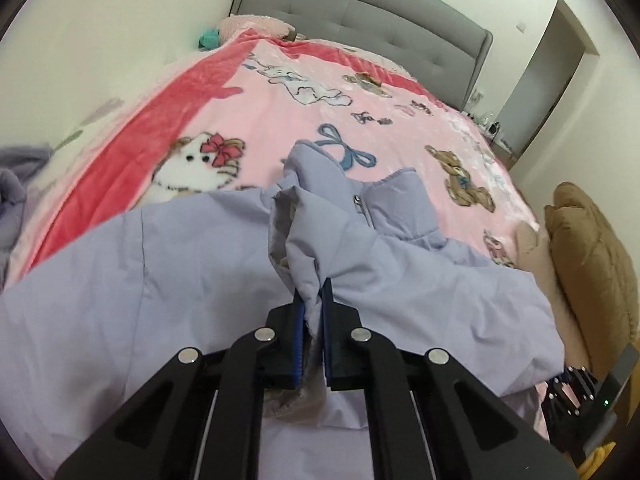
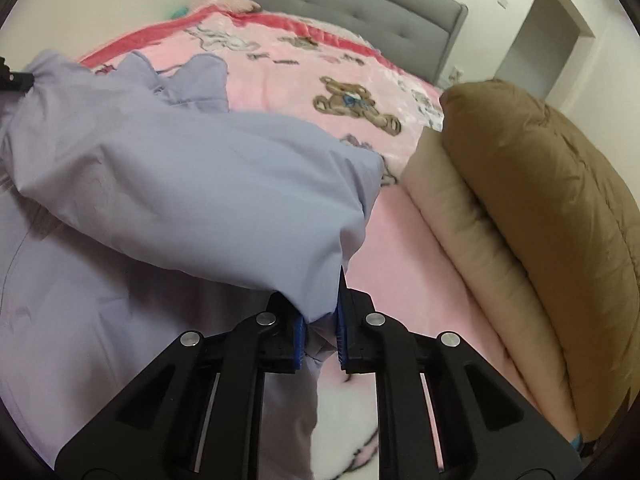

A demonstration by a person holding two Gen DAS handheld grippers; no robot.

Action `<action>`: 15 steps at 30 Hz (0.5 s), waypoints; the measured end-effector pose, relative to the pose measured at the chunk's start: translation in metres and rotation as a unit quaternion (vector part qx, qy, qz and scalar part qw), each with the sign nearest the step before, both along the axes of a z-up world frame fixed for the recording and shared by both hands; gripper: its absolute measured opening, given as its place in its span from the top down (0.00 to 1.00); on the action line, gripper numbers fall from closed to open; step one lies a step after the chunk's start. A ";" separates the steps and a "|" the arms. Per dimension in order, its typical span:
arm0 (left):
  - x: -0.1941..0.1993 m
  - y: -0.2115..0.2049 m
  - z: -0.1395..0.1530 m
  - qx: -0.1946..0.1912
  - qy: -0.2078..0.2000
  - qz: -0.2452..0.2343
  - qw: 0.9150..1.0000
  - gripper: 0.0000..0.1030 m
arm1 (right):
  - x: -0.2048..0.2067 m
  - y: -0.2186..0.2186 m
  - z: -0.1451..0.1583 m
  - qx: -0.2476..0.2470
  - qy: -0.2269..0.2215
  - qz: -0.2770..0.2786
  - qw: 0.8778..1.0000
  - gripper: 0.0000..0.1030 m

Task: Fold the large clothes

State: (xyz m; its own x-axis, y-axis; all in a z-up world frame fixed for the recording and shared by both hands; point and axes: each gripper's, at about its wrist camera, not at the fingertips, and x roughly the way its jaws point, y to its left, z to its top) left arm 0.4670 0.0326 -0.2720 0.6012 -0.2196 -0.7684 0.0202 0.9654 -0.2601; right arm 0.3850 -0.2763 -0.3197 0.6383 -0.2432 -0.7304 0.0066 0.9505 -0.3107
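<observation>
A large lilac padded jacket with a zip is seen spread over the near part of a bed, on a pink plush blanket printed with bears, a white cat and a blue bow. A dark red border is seen along the left side of the blanket, and a grey tufted headboard is seen at the far end.

The left gripper, black with blue pads, is closed on a bunched fold of the jacket; the fabric is pinched tightly between its two pads and stands up in front of them. The collar and the zip are seen just behind this fold.

The right gripper is also closed on the jacket. A rounded, puffed part of the garment, maybe a sleeve, is held between its pads and is stretched toward the left of the right wrist view. Some lilac fabric hangs below the pads.

On the right side of the bed, a brown quilted cushion is laid on a folded cream duvet, just beside the jacket's edge. A crumpled purple-grey garment is seen at the left edge of the left wrist view, apart from the jacket.
</observation>
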 end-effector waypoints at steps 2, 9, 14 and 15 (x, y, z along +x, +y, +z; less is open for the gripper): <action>0.012 0.001 -0.016 -0.003 0.031 0.010 0.999 0.93 | 0.006 -0.004 -0.010 0.010 0.020 -0.019 1.000 0.89; 0.017 0.004 -0.060 0.027 0.073 0.029 0.997 0.92 | 0.012 0.010 -0.052 -0.057 0.073 -0.013 0.996 0.84; 0.012 -0.007 -0.061 0.081 0.060 0.004 0.995 0.91 | 0.004 0.005 -0.052 -0.055 0.084 -0.010 0.995 0.78; 0.011 -0.008 -0.057 0.082 0.055 0.002 0.995 0.89 | 0.001 0.003 -0.049 -0.045 0.079 -0.006 0.996 0.73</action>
